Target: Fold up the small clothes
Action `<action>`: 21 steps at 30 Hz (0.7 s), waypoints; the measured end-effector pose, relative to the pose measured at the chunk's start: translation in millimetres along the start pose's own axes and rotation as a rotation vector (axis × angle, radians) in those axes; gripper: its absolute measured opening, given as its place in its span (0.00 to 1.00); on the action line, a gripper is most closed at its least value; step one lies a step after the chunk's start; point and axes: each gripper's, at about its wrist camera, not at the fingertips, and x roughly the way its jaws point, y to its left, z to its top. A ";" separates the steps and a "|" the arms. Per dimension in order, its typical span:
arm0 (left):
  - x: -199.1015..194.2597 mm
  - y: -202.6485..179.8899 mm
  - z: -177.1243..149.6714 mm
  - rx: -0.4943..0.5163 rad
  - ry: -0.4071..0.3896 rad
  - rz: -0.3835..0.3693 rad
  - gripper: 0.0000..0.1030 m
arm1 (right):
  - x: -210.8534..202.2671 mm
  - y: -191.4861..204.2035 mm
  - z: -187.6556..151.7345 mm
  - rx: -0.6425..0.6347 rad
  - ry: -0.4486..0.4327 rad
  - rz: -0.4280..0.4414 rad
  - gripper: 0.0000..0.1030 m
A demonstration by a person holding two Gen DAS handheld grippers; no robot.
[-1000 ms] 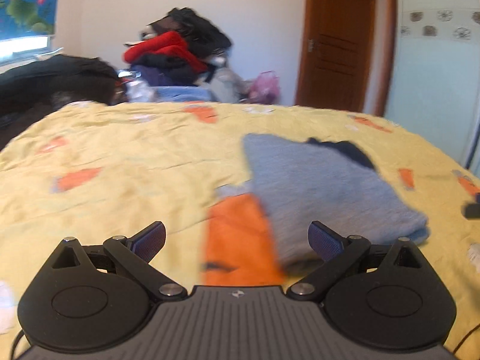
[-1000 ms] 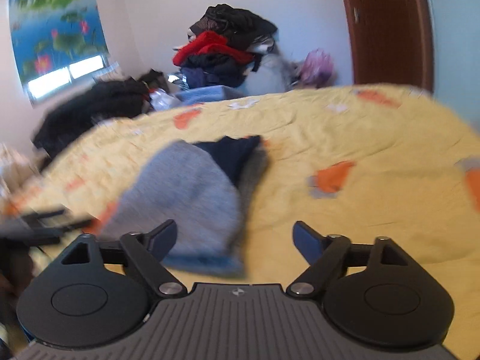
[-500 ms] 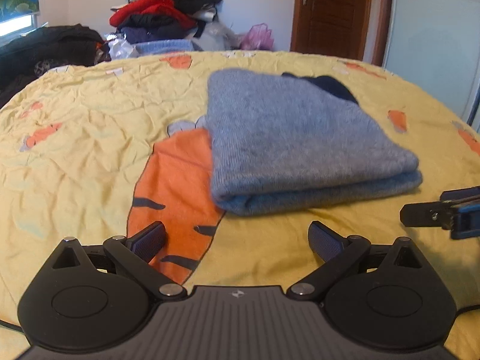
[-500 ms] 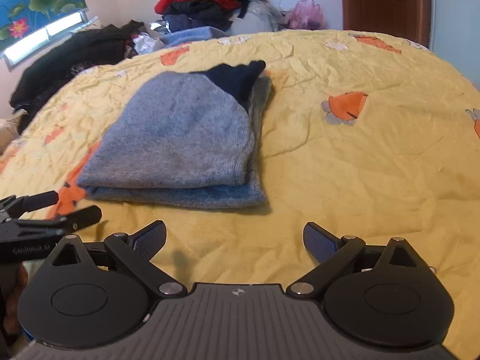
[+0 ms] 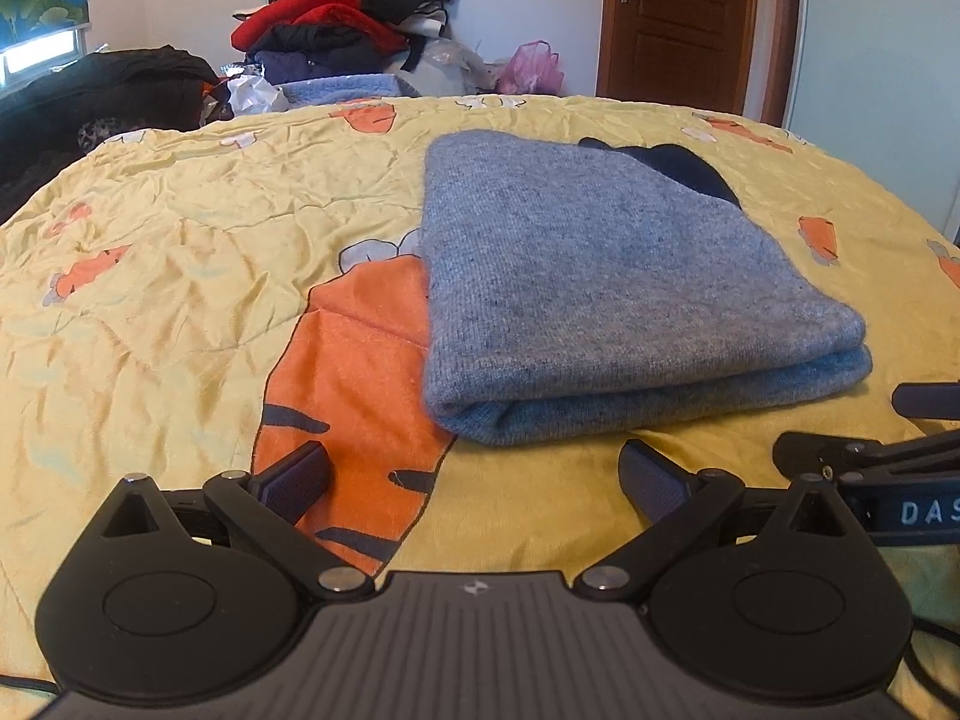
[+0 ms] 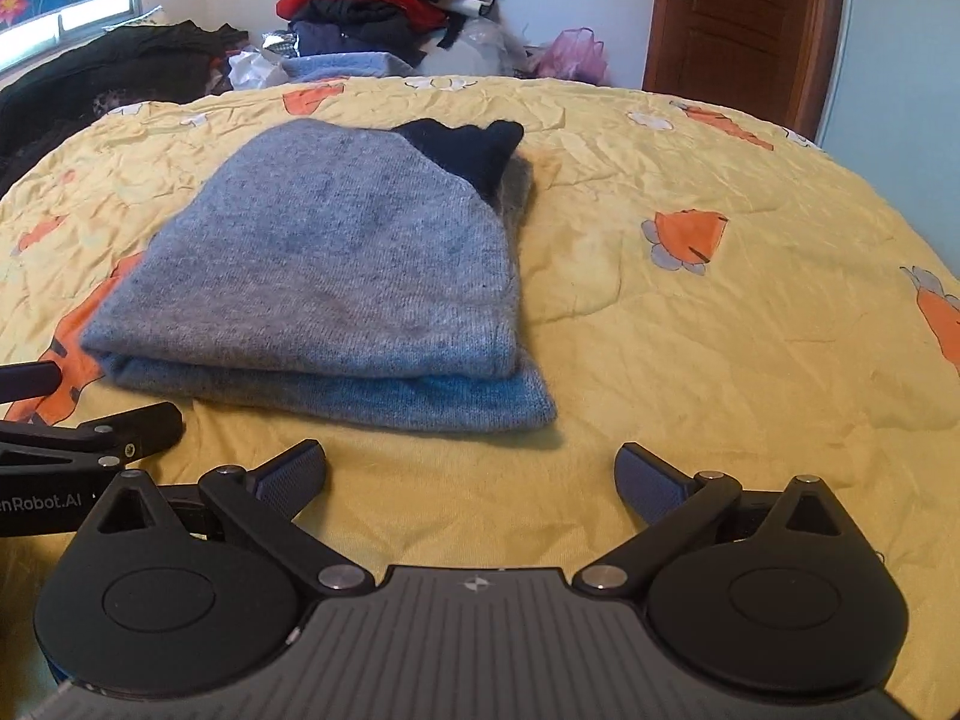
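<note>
Both the left claw and right claw gape empty; folded grey sweater hides its lower layers.

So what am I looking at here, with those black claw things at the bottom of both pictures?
Those are hand-held tongs, one in each of a person's hands; no robot arm is involved. Each carries a wide-angle camera looking forward along its two fingers, so each picture is one tool's own view. The left tongs and the right tongs are both open and hold nothing. In front of them a folded grey-blue sweater with a dark navy part at its far end lies on a yellow bedspread printed with orange carrots. The black bar at each picture's side edge is the other tool. Behind the bed are a pile of clothes and a brown door.
</note>
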 end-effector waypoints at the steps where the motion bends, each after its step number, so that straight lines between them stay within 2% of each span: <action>1: -0.2 -0.3 -0.3 -0.001 0.000 0.002 1.00 | -1.5 0.6 0.0 -0.010 0.014 0.008 1.00; 5: -0.5 0.4 -0.9 -0.002 -0.002 0.004 1.00 | -6.5 1.0 6.9 -0.057 0.129 0.070 1.00; 7: -0.6 0.7 -1.3 -0.003 -0.002 0.005 1.00 | -9.7 -5.0 10.2 -0.019 0.148 0.109 0.99; 11: 0.3 0.9 0.0 -0.005 0.000 0.009 1.00 | -9.6 -17.2 6.1 0.077 0.071 0.100 1.00; 17: 0.6 -0.2 0.5 -0.009 0.000 0.015 1.00 | 3.6 -18.6 -4.0 0.043 -0.057 -0.054 1.00; 21: 0.4 0.0 0.4 -0.011 0.000 0.015 1.00 | 5.5 -19.2 -4.0 0.055 -0.070 -0.067 1.00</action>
